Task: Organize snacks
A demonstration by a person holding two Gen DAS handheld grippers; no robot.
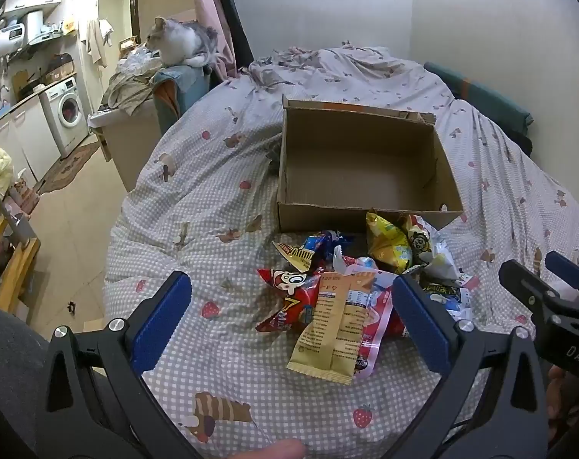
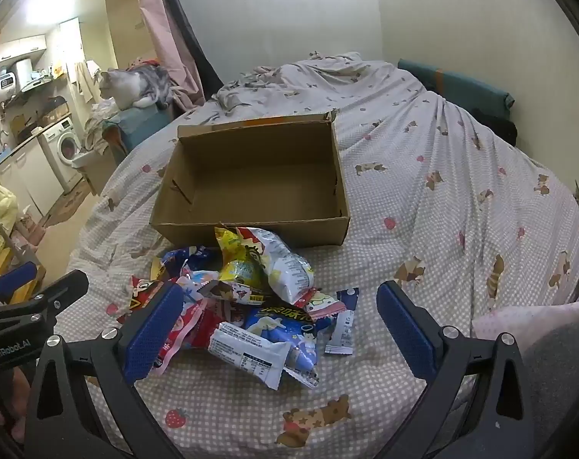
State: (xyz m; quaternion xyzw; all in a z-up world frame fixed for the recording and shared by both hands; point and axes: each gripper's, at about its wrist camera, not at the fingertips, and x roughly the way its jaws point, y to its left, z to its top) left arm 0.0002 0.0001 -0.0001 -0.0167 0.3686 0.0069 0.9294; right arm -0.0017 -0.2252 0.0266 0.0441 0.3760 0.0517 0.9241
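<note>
Snack packets of crinkled foil and plastic (image 2: 247, 306) lie in a loose heap on the checked bedspread printed with strawberries and bears (image 2: 423, 199), just in front of the near wall of the open brown cardboard box (image 2: 251, 225). Packets overlap, so the lower ones are half hidden and their print is hard to read. At the box wall a yellow bag (image 1: 388, 244) and a white bag (image 2: 285, 267) lean together. Nearer the cameras lie a tan flat packet (image 1: 335, 329), a red bag with a cartoon face (image 1: 289, 294), a blue bag (image 2: 278, 321), a white bar wrapper (image 2: 251, 355) and, just to the right of the heap, a slim white-and-navy stick packet (image 2: 343, 329).

Nothing lies on the part of the box floor that shows; its near wall hides the strip behind it.

Left gripper (image 1: 293, 317) hangs over the heap's left part with its blue-padded fingers wide apart, holding nothing. Right gripper (image 2: 279, 325) hangs over the right part, likewise spread and unloaded.

Beyond the box, to the left of it, a grey-and-white cat (image 1: 182, 40) sits on a covered stand.
</note>
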